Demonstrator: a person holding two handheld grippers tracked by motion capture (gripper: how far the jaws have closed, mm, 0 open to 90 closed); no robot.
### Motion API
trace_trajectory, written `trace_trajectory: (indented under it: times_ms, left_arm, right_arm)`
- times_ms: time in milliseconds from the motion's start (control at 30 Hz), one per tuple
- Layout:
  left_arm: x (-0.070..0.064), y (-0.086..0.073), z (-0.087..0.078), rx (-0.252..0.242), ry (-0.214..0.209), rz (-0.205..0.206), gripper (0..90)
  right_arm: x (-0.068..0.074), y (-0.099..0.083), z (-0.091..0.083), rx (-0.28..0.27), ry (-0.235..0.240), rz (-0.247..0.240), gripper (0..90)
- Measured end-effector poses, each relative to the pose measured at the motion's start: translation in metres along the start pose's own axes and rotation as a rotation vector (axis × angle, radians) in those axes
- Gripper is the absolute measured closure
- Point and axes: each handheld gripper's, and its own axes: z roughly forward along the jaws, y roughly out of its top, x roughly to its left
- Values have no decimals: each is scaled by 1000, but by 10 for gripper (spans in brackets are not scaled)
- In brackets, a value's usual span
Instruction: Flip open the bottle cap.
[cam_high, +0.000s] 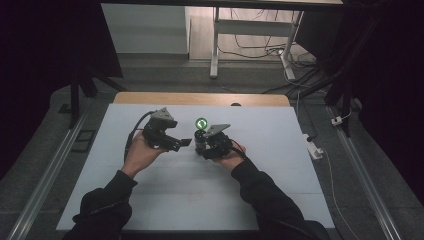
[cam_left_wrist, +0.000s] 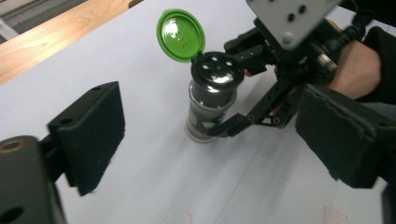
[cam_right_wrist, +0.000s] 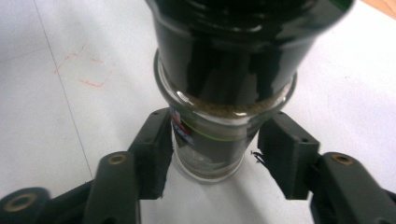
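A small glass spice jar (cam_high: 200, 137) stands upright on the white table top (cam_high: 150, 190). It has a black shaker top with holes (cam_left_wrist: 215, 72), and its green flip lid (cam_left_wrist: 180, 35) is swung open. My right gripper (cam_right_wrist: 212, 158) straddles the jar's lower body (cam_right_wrist: 208, 149). Its left pad (cam_right_wrist: 156, 151) touches the glass, and a thin gap shows at its right pad (cam_right_wrist: 285, 158). My left gripper (cam_left_wrist: 219, 140) is wide open and holds nothing. It points at the jar from the left, a short way off (cam_high: 184, 143).
A wooden strip (cam_high: 200, 98) runs along the table's far edge. Faint red marks (cam_right_wrist: 88, 70) stain the white top beside the jar. On the floor are a power strip (cam_high: 315, 148) at the right, cables and desk legs (cam_high: 215, 45) behind, and metal rails along both sides.
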Motion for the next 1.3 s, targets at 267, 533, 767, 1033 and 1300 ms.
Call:
trace_trajectory:
  times_ms: [267, 533, 767, 1033, 1300]
  left_arm:
    - [-9, -10, -7, 5, 4, 17, 38]
    - [-13, -22, -16, 6, 16, 14, 4]
    - [-16, -32, -23, 8, 24, 12, 0]
    - [-19, -43, -36, -14, 18, -11, 0]
    - [-22, -58, -51, 12, 41, -28, 0]
  right_arm:
    - [-1, 1, -5, -17, 16, 32, 311]
    - [1, 3, -13, -18, 21, 78, 204]
    - [4, 2, -25, -12, 17, 93, 161]
    - [5, 2, -45, -18, 33, 116, 118]
    - [13, -3, -63, 5, 36, 126, 65]
